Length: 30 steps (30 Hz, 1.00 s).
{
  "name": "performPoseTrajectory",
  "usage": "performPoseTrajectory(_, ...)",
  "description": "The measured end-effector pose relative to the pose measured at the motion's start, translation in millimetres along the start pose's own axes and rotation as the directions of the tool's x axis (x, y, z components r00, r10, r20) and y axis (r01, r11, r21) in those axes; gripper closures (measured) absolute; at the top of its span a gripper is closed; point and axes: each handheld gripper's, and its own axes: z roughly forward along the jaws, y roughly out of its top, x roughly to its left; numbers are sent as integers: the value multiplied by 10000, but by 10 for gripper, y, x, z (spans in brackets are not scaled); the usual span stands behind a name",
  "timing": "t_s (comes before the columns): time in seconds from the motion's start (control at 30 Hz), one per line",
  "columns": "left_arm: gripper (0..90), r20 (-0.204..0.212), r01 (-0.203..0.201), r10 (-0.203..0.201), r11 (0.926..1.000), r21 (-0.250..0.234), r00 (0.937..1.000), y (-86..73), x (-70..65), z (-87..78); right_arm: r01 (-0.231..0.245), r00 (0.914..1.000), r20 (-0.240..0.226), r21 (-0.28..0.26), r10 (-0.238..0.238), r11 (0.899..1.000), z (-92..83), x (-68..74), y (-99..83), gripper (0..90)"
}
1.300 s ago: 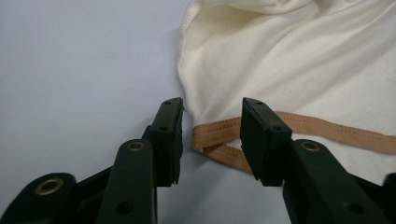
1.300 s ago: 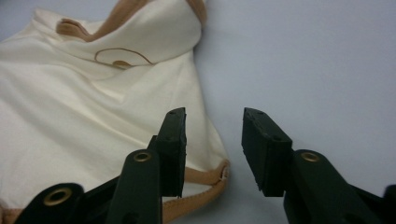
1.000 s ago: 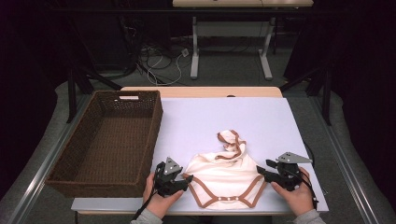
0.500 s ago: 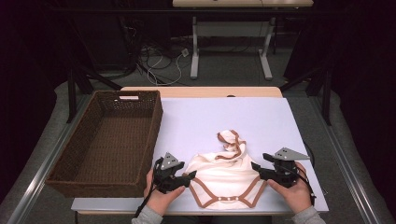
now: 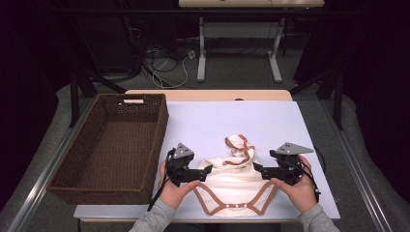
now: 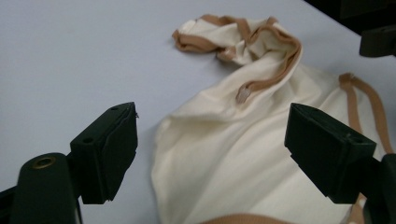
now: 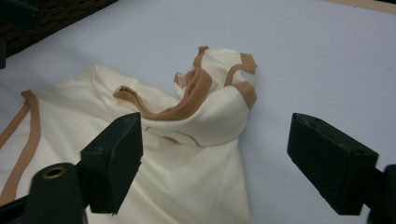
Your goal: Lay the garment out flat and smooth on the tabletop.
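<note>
A cream garment (image 5: 237, 181) with tan trim lies crumpled on the pale table top (image 5: 270, 121) near the front edge, its bunched end pointing away from me. My left gripper (image 5: 206, 170) hovers at its left side and my right gripper (image 5: 256, 168) at its right side, tips facing each other. In the left gripper view the jaws (image 6: 212, 140) stand wide apart over the cloth (image 6: 243, 177), touching nothing. The right gripper's jaws (image 7: 215, 154) are equally wide above the fabric (image 7: 187, 177). Both pairs of jaws have just been opening, with nothing pinched between them.
A long dark wicker basket (image 5: 67, 181) stands on the left part of the table, close to my left hand, and holds nothing. Beyond the garment the pale surface runs to a wooden far edge (image 5: 208, 94). Desk legs and cables lie on the floor behind.
Both grippers have lifted slightly off the table at the garment's sides and their jaws have spread wider. The garment stays flat where it was.
</note>
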Motion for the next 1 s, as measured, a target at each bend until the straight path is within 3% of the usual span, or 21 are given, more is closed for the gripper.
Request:
performPoseTrajectory(0.1,134,90,-41,41,10000,-50,10000,130,-26,59,30,9998,178,-12,-30,10000,34,-19,77,142)
performPoseTrajectory(0.2,102,56,-156,158,9996,-223,9999,261,-53,132,-353,9992,157,-97,354,9993,78,-72,175,136)
performPoseTrajectory(0.27,102,100,-243,245,9994,-231,9997,337,-77,192,-333,9990,294,-145,337,9993,96,-91,226,126)
performPoseTrajectory(0.6,168,105,-751,750,9971,101,9971,560,-252,643,396,9938,1052,-393,-353,9984,97,-129,295,210)
performPoseTrajectory(0.87,281,257,-308,294,9979,571,9992,605,-393,1000,61,9906,1366,-735,40,9973,-11,-204,189,338)
performPoseTrajectory(0.93,303,185,-313,300,9968,741,9994,612,-408,1058,197,9863,1650,-775,-67,9968,-48,-226,149,350)
performPoseTrajectory(1.0,315,225,-26,9,9973,734,9997,613,-435,1113,229,9841,1774,-786,-86,9966,-79,-252,114,353)
